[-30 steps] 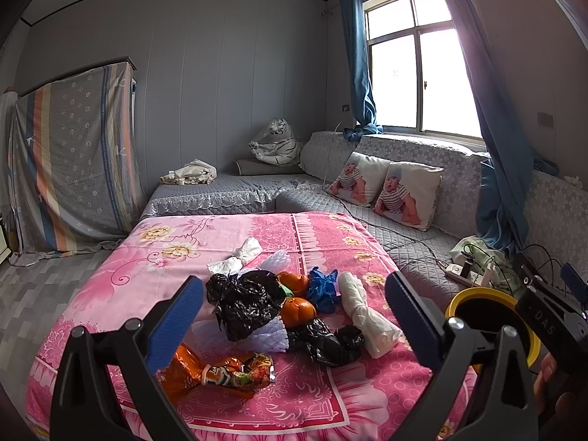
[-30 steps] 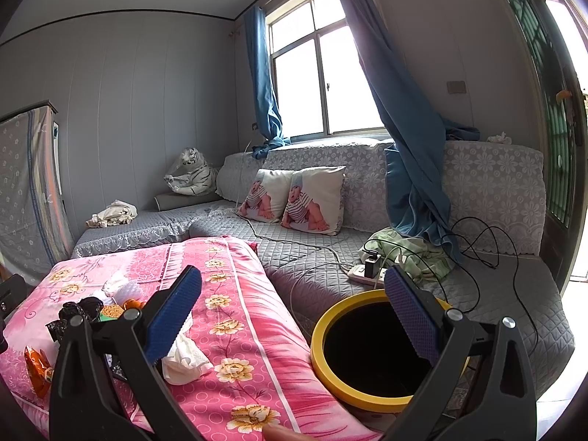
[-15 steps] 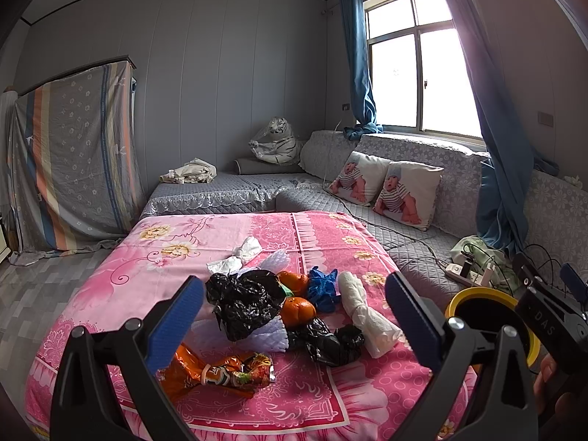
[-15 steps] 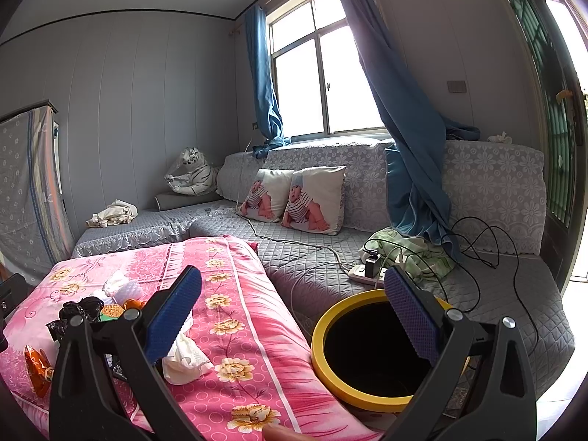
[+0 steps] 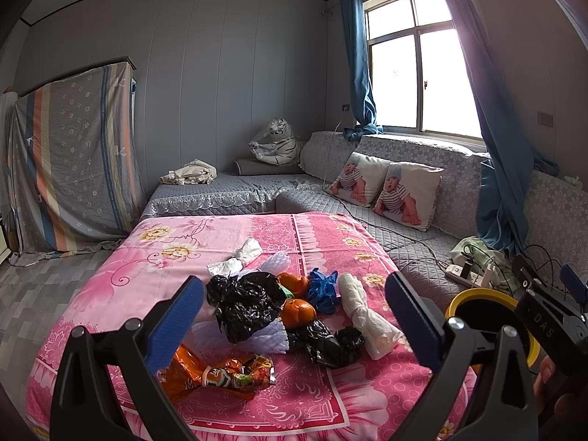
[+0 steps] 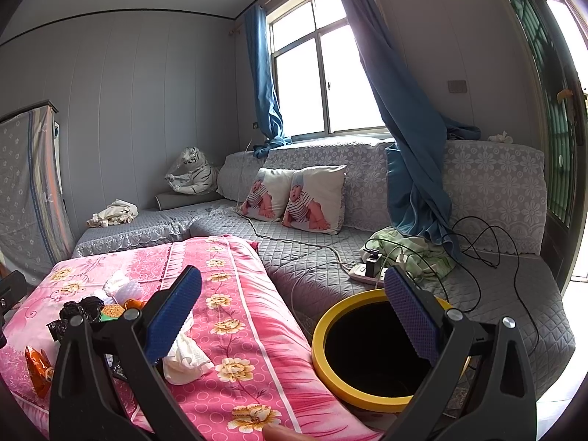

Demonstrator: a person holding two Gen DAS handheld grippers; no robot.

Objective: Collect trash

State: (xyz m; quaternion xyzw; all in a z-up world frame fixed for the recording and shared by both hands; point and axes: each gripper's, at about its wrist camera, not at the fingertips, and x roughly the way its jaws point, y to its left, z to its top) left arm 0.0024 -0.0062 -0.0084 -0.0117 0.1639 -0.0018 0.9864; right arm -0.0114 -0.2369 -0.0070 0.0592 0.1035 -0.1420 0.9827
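The trash lay heaped near the middle of the pink surface (image 5: 228, 231): a crumpled black bag (image 5: 248, 303), two oranges (image 5: 298, 312), a blue glove (image 5: 323, 290), a rolled white tissue (image 5: 364, 316), a second black bag (image 5: 327, 340) and an orange snack wrapper (image 5: 220, 369) nearest the front edge. Bare cloth stretched behind the heap to the far edge. The left tongs (image 5: 294, 323) hung wide open before the heap, holding nothing. Only the right wrist view showed the whole yellow-rimmed bin (image 6: 371, 393), close beside the pink surface's right edge with its dark mouth unobstructed; the right tongs (image 6: 292, 316) gaped empty between them. In the left view the right tool's body covered much of the bin. Beyond the bin, a power strip (image 6: 367, 273) and loose cables (image 6: 488, 242) lay on the grey sofa (image 6: 312, 257).
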